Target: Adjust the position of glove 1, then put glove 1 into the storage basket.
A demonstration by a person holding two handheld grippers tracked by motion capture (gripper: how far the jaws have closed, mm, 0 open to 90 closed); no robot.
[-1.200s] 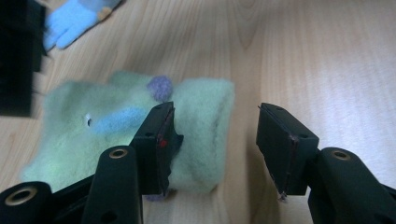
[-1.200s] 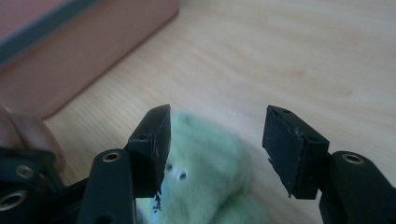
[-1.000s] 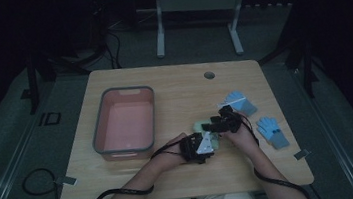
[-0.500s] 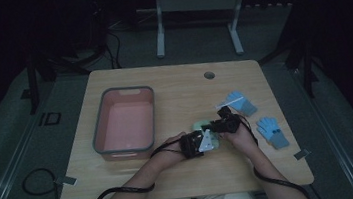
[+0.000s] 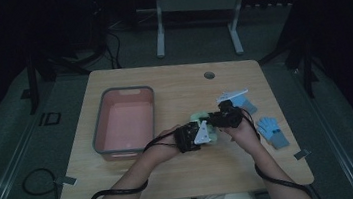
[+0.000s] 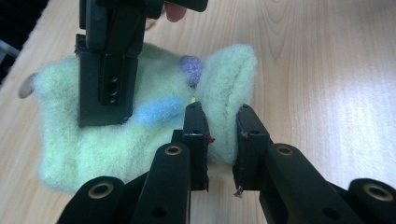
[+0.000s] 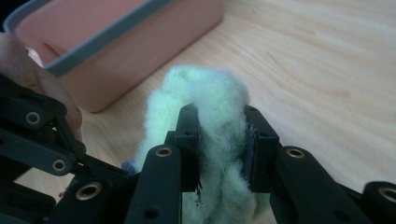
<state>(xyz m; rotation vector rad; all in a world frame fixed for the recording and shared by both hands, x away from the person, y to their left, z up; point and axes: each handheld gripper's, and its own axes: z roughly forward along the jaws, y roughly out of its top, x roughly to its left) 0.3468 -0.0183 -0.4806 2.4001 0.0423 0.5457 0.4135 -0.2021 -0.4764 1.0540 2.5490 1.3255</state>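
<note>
Since a second ago both grippers have closed on the pale green fuzzy sock (image 5: 201, 122); the left gripper (image 6: 220, 135) went from part open to clamped, its jaws now pinching a fold of the sock in the left gripper view; the right gripper (image 7: 221, 140) has just been closing too, its jaws now squeezing a bunched ridge of the fabric between them; in the high view the sock, earlier lying flatter between the hands, now sits gathered up and lifted a little from the bench (image 5: 173, 85).

The right gripper (image 7: 222, 147) pinches a bunched fold of the fuzzy green sock (image 7: 210, 100); the pink bin (image 7: 126, 42) sits beyond, on the far left.
</note>
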